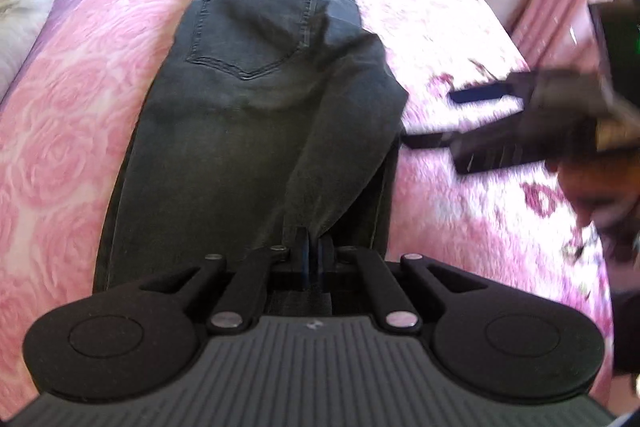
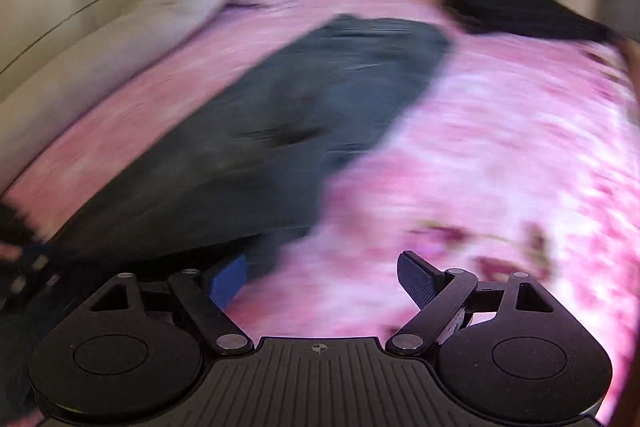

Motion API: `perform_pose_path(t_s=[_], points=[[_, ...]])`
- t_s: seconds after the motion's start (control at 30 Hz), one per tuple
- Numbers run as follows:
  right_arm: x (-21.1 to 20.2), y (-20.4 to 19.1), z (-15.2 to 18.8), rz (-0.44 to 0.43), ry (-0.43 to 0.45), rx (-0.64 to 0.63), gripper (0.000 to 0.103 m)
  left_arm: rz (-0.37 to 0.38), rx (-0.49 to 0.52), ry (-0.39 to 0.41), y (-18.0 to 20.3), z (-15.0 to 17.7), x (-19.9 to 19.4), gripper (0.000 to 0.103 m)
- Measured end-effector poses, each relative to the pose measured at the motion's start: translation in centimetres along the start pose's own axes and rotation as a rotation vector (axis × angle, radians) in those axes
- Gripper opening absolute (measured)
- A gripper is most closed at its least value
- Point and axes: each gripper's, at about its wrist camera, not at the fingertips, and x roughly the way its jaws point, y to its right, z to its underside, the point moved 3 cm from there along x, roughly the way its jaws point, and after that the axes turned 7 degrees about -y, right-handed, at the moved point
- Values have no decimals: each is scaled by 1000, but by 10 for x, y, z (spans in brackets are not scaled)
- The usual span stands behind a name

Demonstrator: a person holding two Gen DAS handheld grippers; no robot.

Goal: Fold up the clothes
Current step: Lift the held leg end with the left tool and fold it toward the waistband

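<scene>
The right gripper is seen spread wide over the pink bedspread, nothing between its fingers; dark jeans are laid diagonally, blurred.

Ahead of the right gripper, bare pink bedspread lies open. Dark jeans block its left; a black folded pile sits far ahead.

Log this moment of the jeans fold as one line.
left gripper: shut on jeans | right gripper: open, empty, above pink bedspread | jeans: flat on bedspread
</scene>
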Motion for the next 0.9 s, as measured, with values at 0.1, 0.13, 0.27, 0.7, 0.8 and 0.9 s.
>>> perform_pose_path(t_s=[0.1, 0.13, 0.27, 0.7, 0.8, 0.9], points=[[25, -12, -10, 22, 28, -24, 86, 4, -85, 23, -15, -2, -6, 2], [33, -10, -15, 37, 30, -9, 86, 7, -110, 29, -20, -2, -8, 2], [48, 9, -35, 101, 40, -24, 86, 0, -131, 23, -25, -6, -7, 2], [-7, 28, -13, 324, 38, -443, 86, -153, 448, -117, 77, 22, 32, 3], [-10, 40, -12, 304, -6, -321, 86, -150, 395, -124, 74, 20, 32, 4], [-23, 51, -12, 251, -36, -193, 86, -140, 353, -132, 70, 20, 25, 9]])
